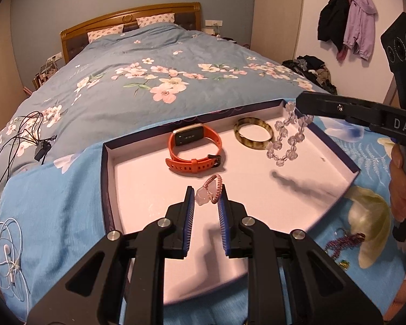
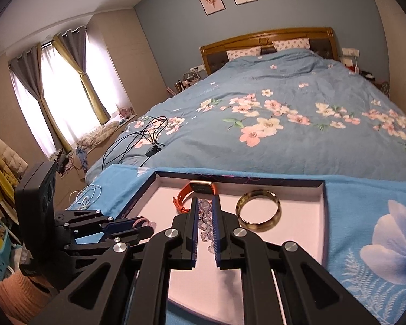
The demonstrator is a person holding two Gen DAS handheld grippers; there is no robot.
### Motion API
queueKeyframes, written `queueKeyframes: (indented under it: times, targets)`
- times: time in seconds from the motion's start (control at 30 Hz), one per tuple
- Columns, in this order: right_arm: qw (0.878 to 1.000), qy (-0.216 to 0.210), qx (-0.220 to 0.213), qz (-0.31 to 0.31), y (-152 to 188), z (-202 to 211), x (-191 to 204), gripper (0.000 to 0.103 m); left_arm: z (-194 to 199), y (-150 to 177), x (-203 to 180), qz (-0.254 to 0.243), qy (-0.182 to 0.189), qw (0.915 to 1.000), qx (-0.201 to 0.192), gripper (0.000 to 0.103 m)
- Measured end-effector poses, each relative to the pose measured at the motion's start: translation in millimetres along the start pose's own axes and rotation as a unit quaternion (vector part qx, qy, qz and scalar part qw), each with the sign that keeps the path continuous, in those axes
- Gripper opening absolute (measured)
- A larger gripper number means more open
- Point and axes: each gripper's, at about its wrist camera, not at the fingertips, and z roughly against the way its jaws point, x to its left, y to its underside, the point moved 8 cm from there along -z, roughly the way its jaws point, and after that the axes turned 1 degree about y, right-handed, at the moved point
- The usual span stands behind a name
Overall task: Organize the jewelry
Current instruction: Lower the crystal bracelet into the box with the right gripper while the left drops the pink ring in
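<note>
A shallow dark-rimmed box with a white floor (image 1: 138, 178) lies on the bed; it also shows in the right wrist view (image 2: 159, 197). In it lie an orange smartwatch (image 1: 195, 149) (image 2: 184, 197) and a brown bangle (image 1: 253, 135) (image 2: 258, 211). My left gripper (image 1: 206, 192) is shut on a pink cord bracelet with a pale stone (image 1: 211, 192), just above the box floor; it shows from the side in the right wrist view (image 2: 143, 223). My right gripper (image 2: 205, 203) is shut on a clear crystal bead bracelet (image 1: 287, 138) (image 2: 205, 222), which hangs over the box's right part.
The bed has a blue floral cover (image 1: 149, 81). Black cables (image 1: 10, 146) and white earphones (image 1: 8, 252) lie left of the box. Purple beads (image 1: 343, 241) and a small green item (image 1: 345, 264) lie on the cover right of the box.
</note>
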Motion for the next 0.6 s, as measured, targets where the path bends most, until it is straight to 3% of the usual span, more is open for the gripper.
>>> queueKeyframes:
  times: [0.6]
  targets:
    - [0.997, 0.053, 0.04, -0.034, 16.2, -25.9, -43.2, 0.008, -47.2, -3.1, 8.8, 0.009, -0.003, 0.9988, 0.048, 0.018]
